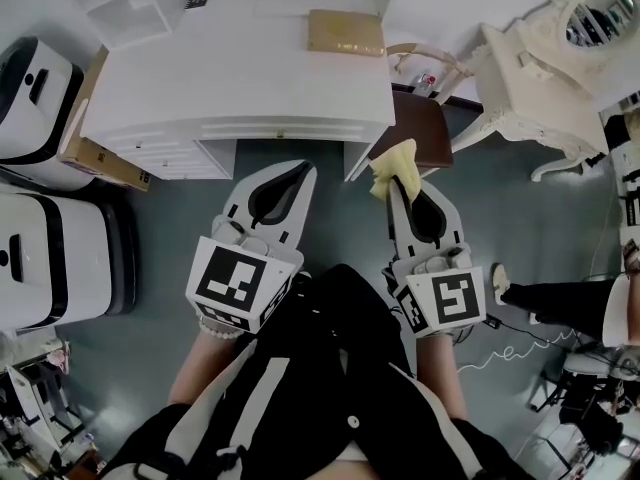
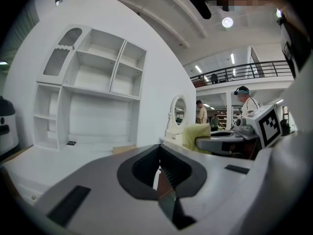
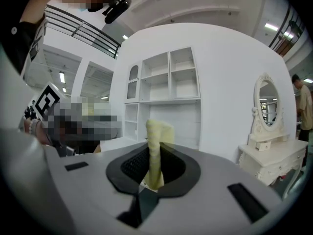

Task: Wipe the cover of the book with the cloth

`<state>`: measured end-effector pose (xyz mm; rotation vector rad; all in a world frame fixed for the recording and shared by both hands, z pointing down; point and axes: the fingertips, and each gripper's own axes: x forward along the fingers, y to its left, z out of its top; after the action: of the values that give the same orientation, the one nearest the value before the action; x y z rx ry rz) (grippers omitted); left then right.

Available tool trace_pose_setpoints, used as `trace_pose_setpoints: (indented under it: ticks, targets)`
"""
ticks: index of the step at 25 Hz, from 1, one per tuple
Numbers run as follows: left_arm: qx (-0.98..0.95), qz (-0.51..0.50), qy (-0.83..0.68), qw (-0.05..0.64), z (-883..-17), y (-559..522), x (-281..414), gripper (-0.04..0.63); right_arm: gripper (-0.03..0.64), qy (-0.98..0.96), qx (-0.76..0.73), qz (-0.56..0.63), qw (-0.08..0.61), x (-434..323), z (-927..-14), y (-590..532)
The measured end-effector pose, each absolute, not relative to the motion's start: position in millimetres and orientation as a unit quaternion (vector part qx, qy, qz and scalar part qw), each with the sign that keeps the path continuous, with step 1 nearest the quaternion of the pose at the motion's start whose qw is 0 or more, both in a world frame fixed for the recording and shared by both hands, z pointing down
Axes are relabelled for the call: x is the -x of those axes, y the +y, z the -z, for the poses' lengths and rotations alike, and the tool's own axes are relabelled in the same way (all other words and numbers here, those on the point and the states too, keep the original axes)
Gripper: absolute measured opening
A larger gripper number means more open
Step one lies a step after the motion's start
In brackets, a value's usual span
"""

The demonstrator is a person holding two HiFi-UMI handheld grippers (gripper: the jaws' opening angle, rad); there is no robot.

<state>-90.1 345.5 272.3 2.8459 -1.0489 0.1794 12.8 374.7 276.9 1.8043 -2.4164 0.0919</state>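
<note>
While the right hand-held gripper (image 1: 395,190) has its jaws clamped on the yellow cloth (image 1: 393,163), a narrow fold standing up out of the tips, the left hand-held gripper (image 1: 302,171) beside it is fully closed with nothing between its jaws. The book (image 1: 345,33), tan cover up, lies on the white bench (image 1: 250,68), well ahead of both, a touch left of the right one's line and right of the left one's. Nothing is touching it, so by my reading the wipe hasn't begun.

Now, the dangers. That cloth is pinched by a thin fold only. Drag it hard across the cover and it may pull out of the jaws. Little cloth shows beyond the tips, so come in too flat and the hard jaws could scrape the cover instead. The book sits loose near the bench's side edge, and a firm stroke with nothing steadying it might shove it along or off. And the brown chair (image 1: 425,128) stands just ahead and right of the right hand-held gripper, easy to clip on the reach.

The count: one book, one cloth, two hand-held grippers, one bench, one chair.
</note>
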Motion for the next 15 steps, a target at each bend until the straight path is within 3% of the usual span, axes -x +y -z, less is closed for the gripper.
trace_pose_setpoints:
  ticks: [15]
  targets:
    - [-0.935, -0.052, -0.347, 0.057, -278, 337, 97, 0.002, 0.037, -0.794, -0.603, -0.026, 0.075, -12, -281, 375]
